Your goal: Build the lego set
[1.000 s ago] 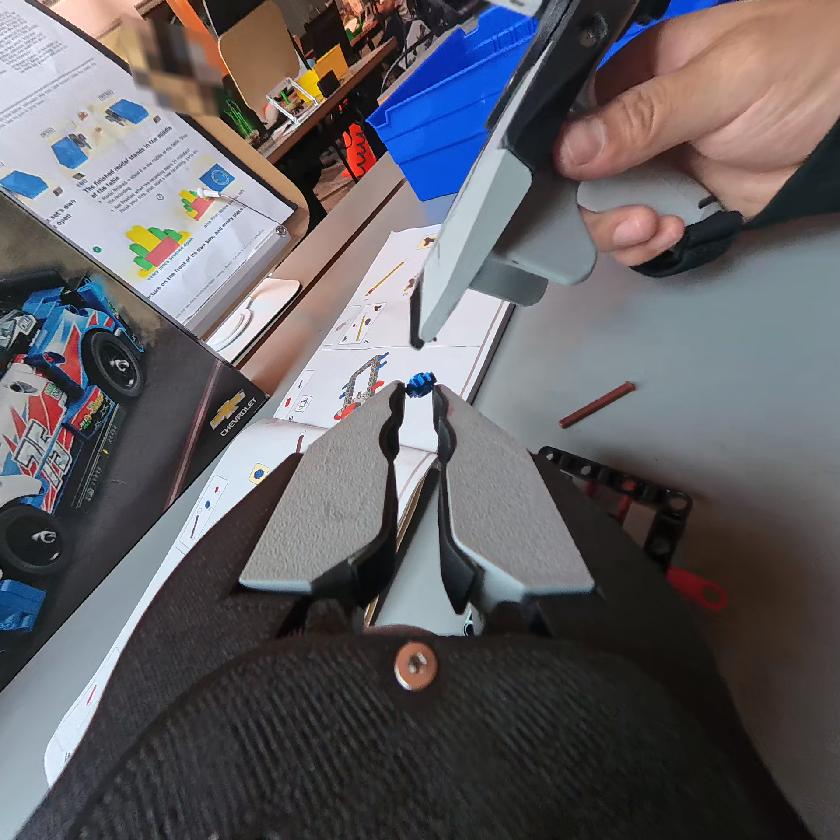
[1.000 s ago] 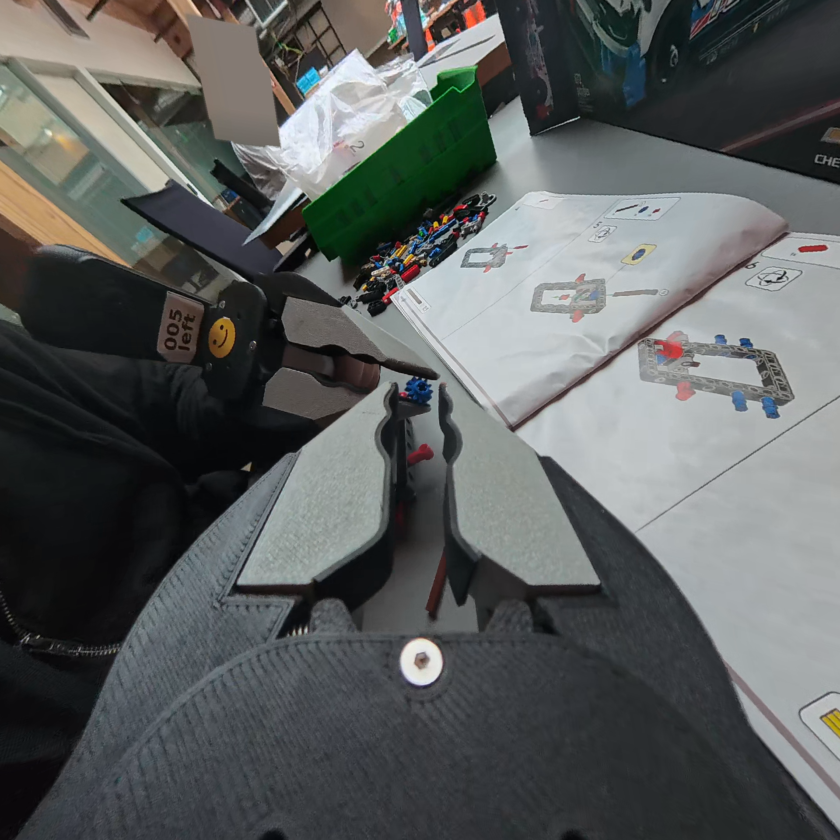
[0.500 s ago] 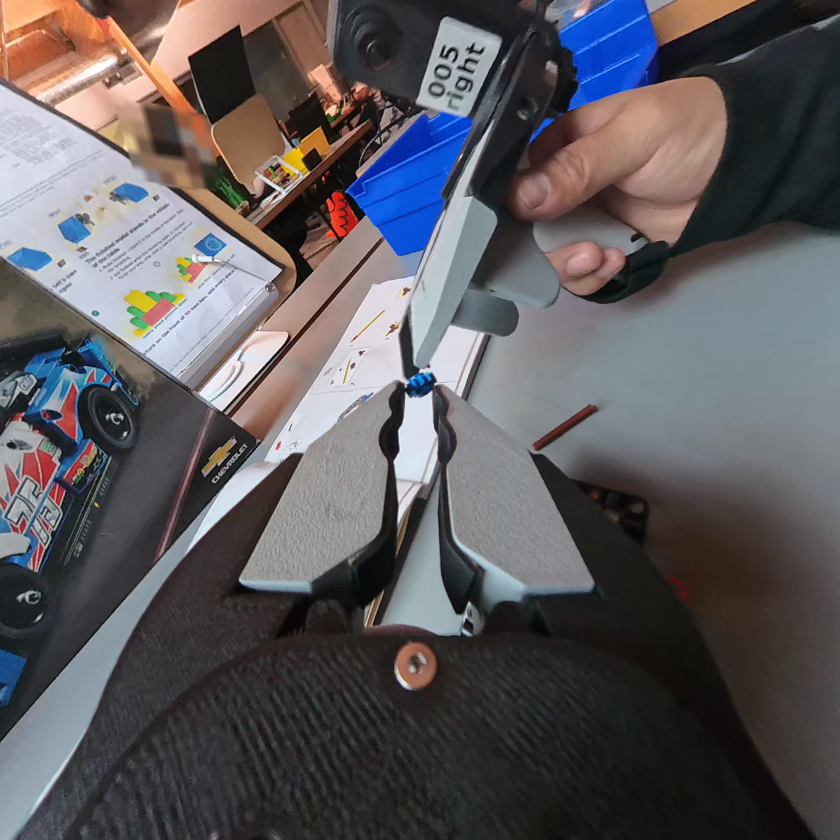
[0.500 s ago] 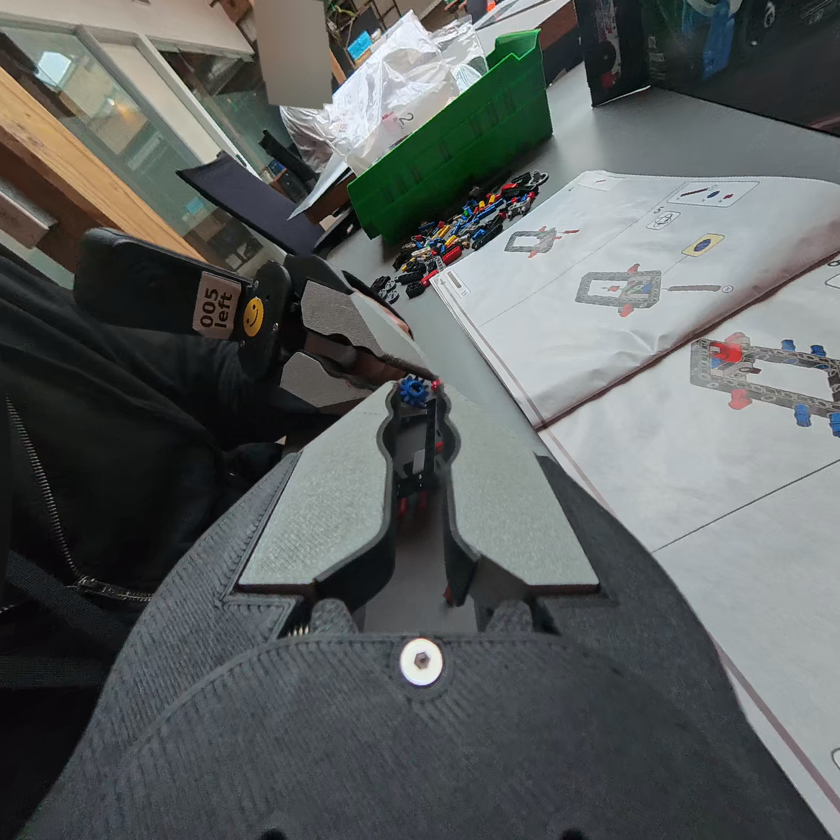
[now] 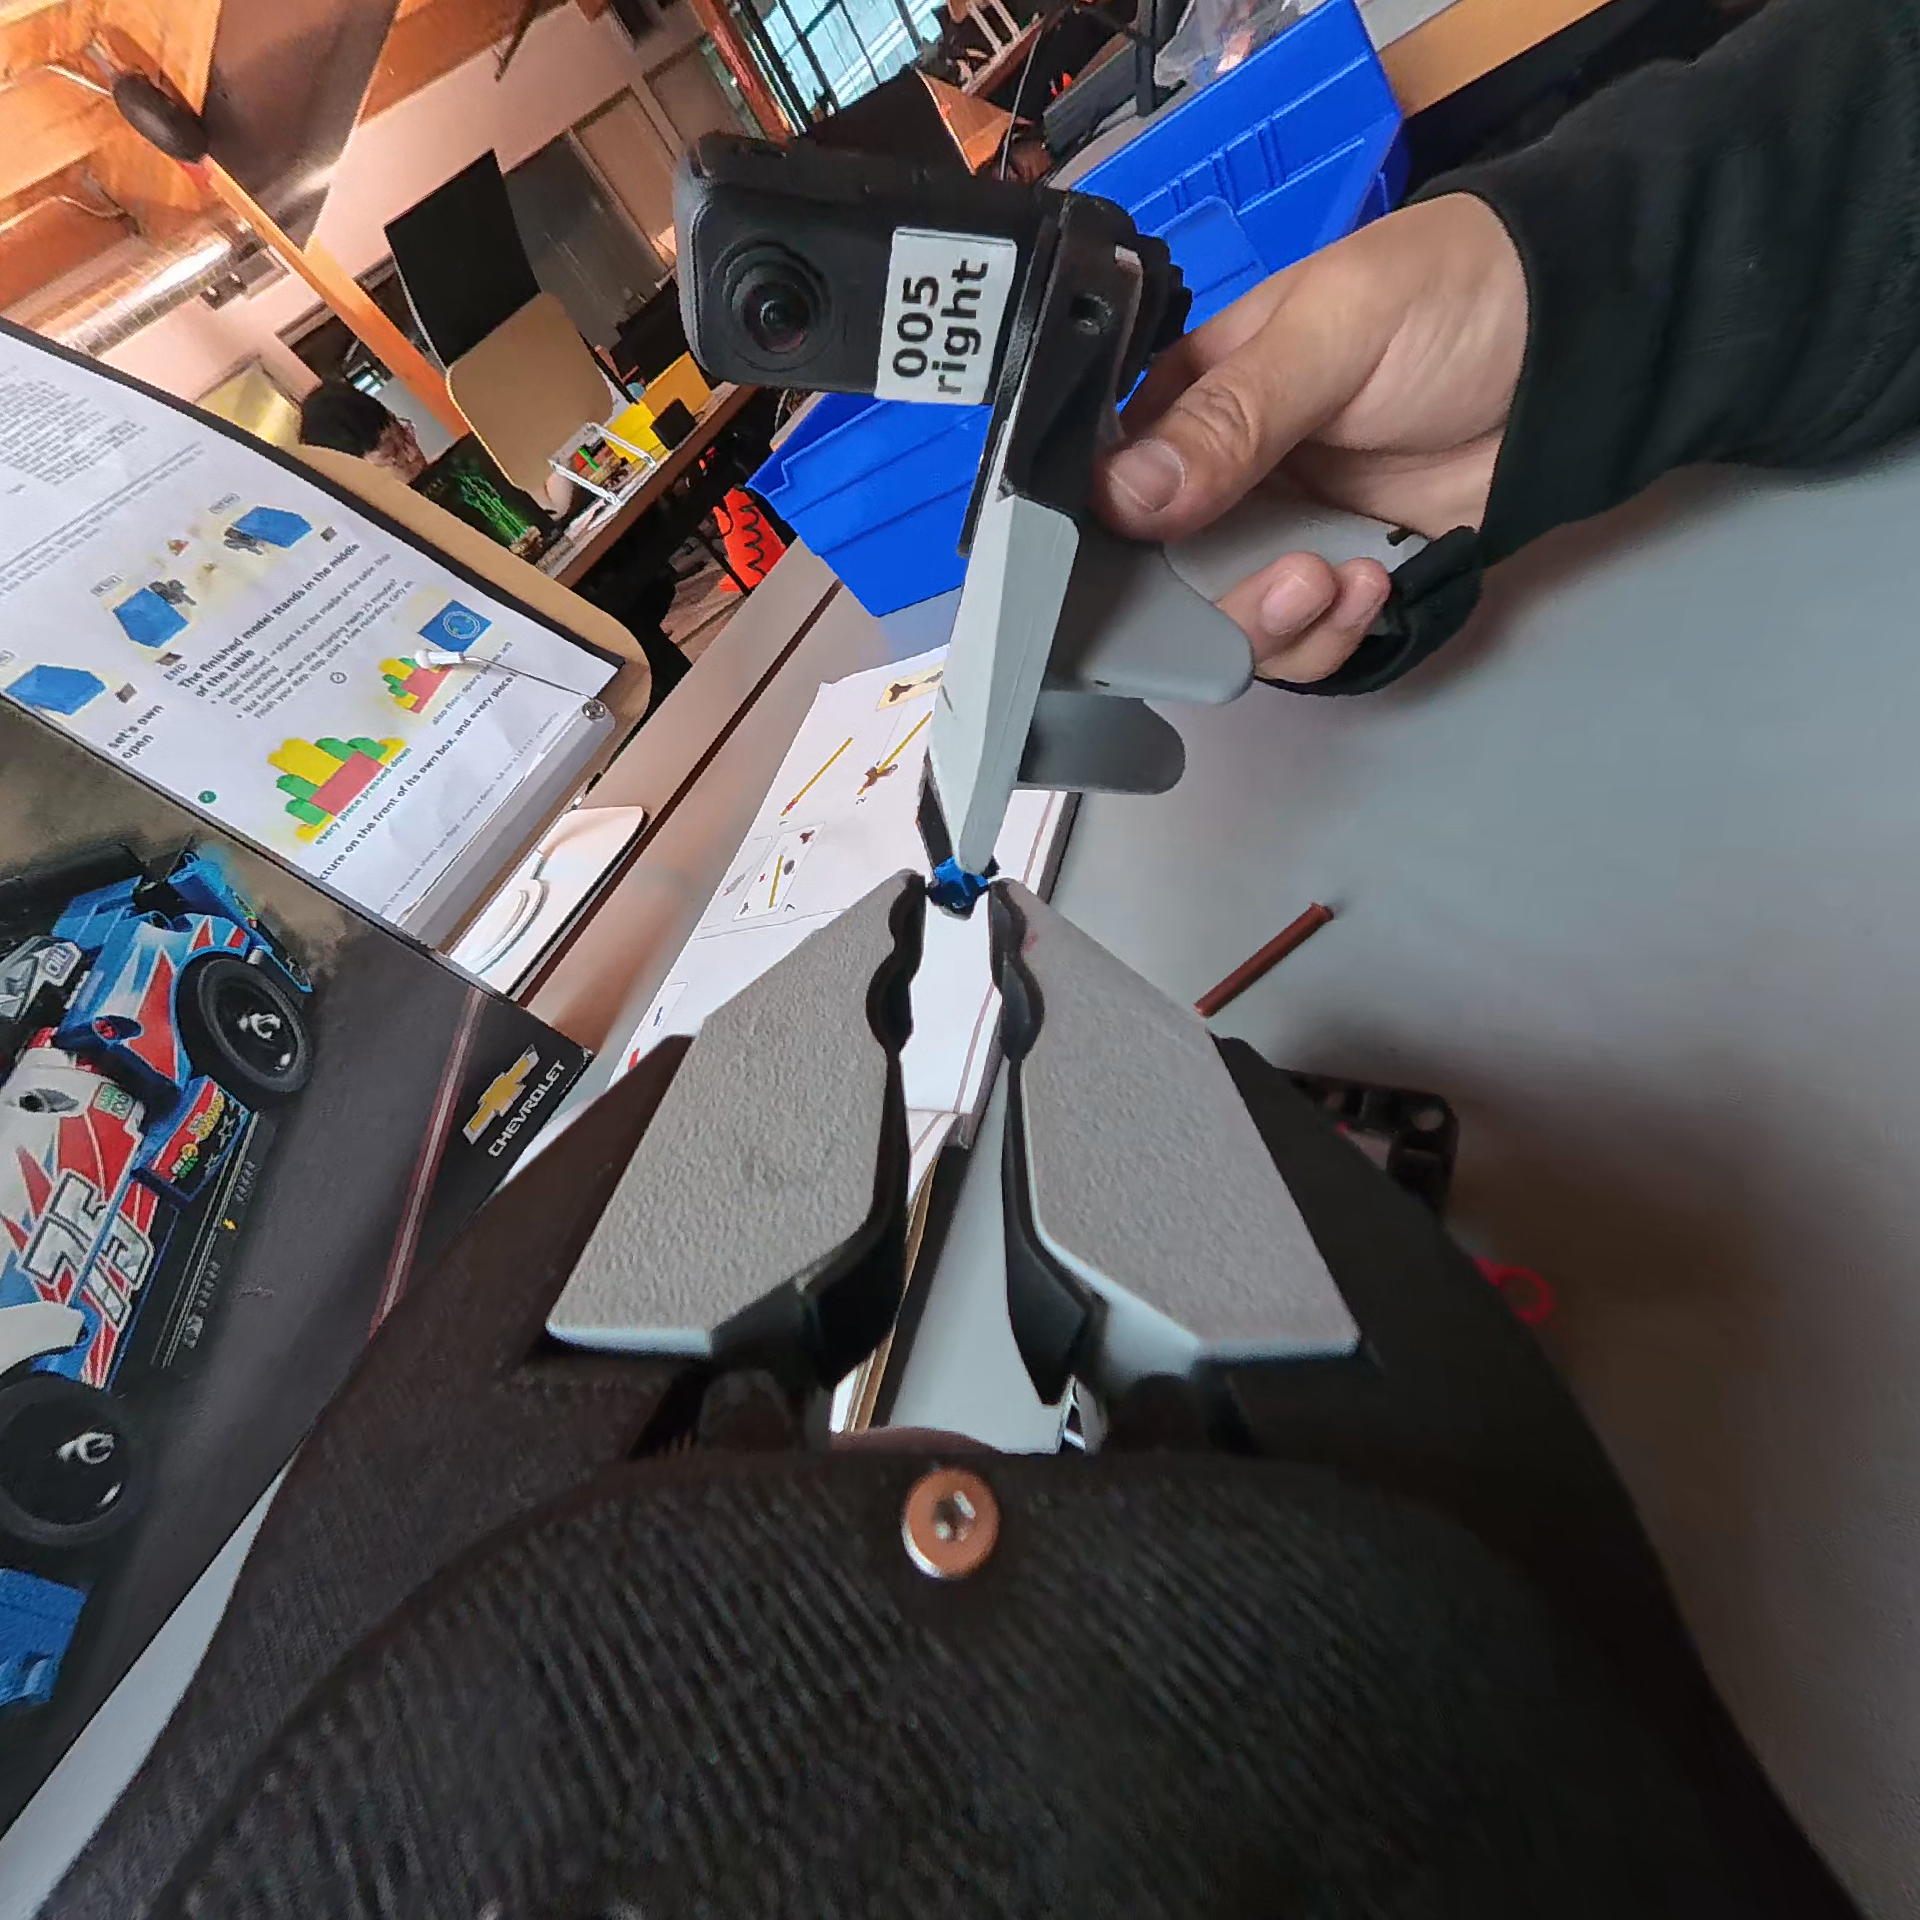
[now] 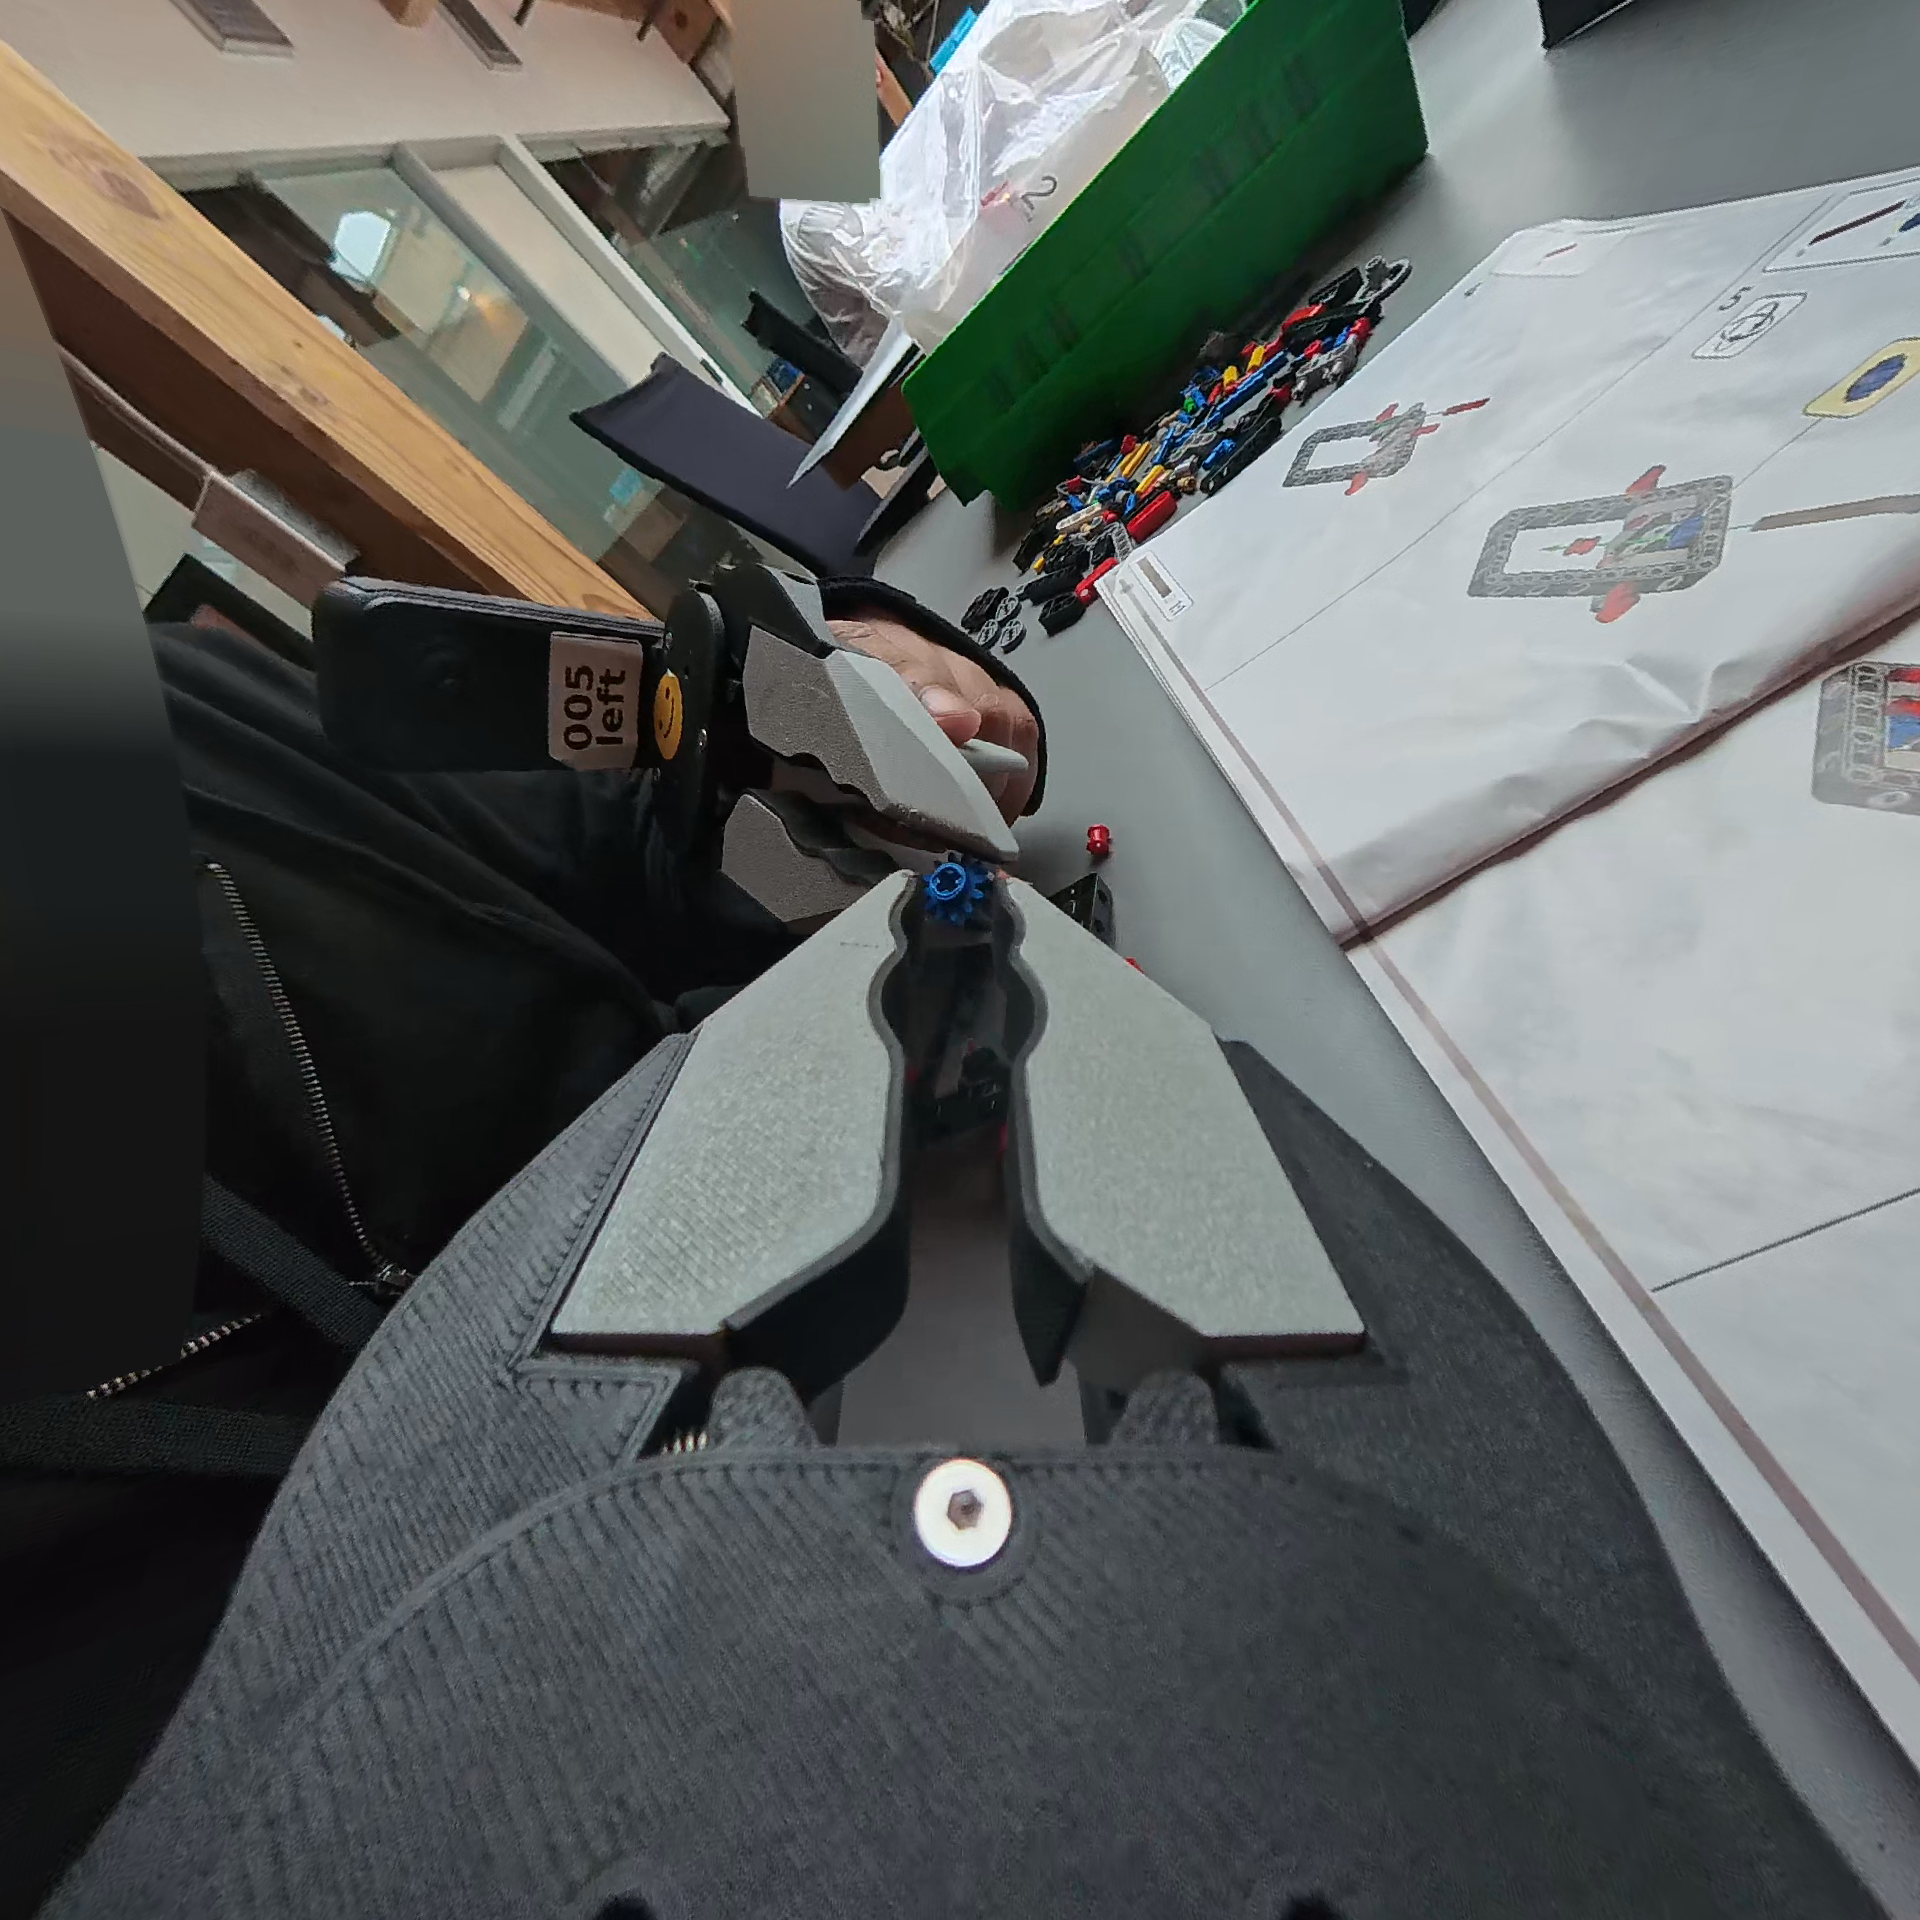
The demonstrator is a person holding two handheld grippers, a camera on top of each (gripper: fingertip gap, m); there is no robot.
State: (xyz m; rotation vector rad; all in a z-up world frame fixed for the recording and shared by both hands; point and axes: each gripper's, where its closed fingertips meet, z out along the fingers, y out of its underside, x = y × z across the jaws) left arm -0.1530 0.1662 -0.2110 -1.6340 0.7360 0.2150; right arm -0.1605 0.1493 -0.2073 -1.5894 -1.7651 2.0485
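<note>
A small blue gear (image 5: 957, 894) is pinched in the tips of my left gripper (image 5: 958, 902), which is held above the table. My right gripper (image 5: 961, 857) comes down from above with its tips at the same gear. In the right wrist view the blue gear (image 6: 951, 894) sits between the tips of my right gripper (image 6: 958, 899), whose jaws are narrowly apart. I cannot tell whether they pinch it. The left gripper (image 6: 961, 854) meets it from the left there. A black frame (image 5: 1397, 1132) lies on the table below, partly hidden.
The open instruction booklet (image 6: 1558, 644) lies to the right. A pile of loose pieces (image 6: 1195, 447) sits before a green bin (image 6: 1164, 239). A brown axle (image 5: 1262, 958), a red piece (image 5: 1512, 1288), the set's box (image 5: 156, 1091) and a blue bin (image 5: 1195, 208) are around. My two grippers' fingertips are within a few centimetres of each other. From the left gripper's tips to the brown axle (image 5: 1262, 958) is close to 8 centimetres.
My right gripper has come in onto the blue gear held by the left. Both grippers have tilted upward together, so more of the room shows.
</note>
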